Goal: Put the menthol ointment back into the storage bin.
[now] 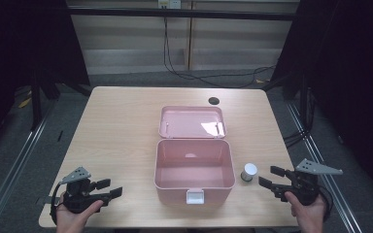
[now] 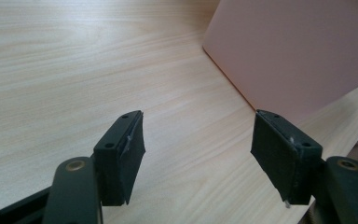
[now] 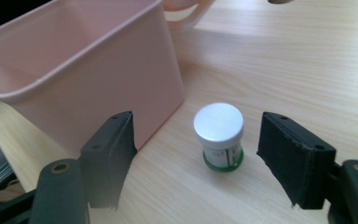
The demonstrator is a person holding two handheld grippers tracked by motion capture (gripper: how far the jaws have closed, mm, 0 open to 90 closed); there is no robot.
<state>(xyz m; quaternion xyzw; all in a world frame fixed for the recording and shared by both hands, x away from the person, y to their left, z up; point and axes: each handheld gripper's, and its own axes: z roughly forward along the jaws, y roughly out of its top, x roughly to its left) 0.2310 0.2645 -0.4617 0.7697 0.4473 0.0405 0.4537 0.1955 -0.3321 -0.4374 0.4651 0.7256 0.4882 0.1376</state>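
Now lined up for a pick: right gripper (image 1: 268,177) low over the worktop (image 1: 121,126), fingers (image 3: 107,154) spread wide and empty, aimed at the small jar (image 3: 219,135) with the silver screw cap and green-trimmed label. Standing upright on the wood just beside the right wall of the open pink storage box (image 1: 194,170), near but not touching it; lid (image 1: 192,121) thrown back behind, box interior bare, white latch (image 1: 194,196) at the front. Left gripper (image 1: 110,189) resting near the front left corner of the worktop, fingers (image 2: 121,154) likewise parted with nothing between them, well apart from the box's left wall.

Likely step: close on the jar, then lift it into the box. To do it well, advance straight along the present line until the jar sits between the pads rather than at their tips. Best to grip the body below the cap, not the cap's smooth rounded edge, which could slip. Care needed on the box side: little room there between jar and pink wall, so worth keeping that finger from nudging the box or tipping the jar. Squeeze evenly, lift straight up clear of the rim before moving across. Left gripper free to steady the box if it shifts.
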